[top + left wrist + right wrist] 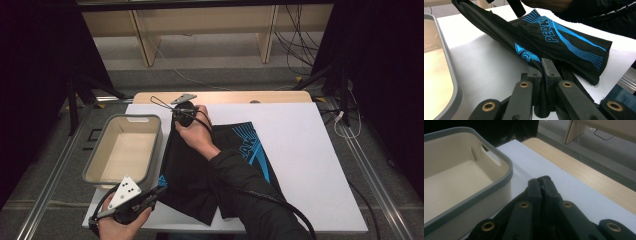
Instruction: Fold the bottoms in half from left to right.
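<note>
Far corner of the black garment (200,170) hidden beneath the right hand (196,131) and its tool (176,116).

Black stretch-fabric shorts (200,170): bright blue fine-line stripes, blue outlined "PEAK" lettering, blue contour swirl at the hem. Beige rectangular plastic bin (124,150) left of the shorts, grey rim band. White table mat (310,150) under the shorts, light wood-grain tabletop edge (240,96) beyond. Both grippers' jaws matte black, brass-coloured rivets.

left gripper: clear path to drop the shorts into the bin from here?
Probably yes. The left gripper, shut on the black shorts, sits just beside the open bin, with nothing between; the right gripper holds the far edge.
</note>
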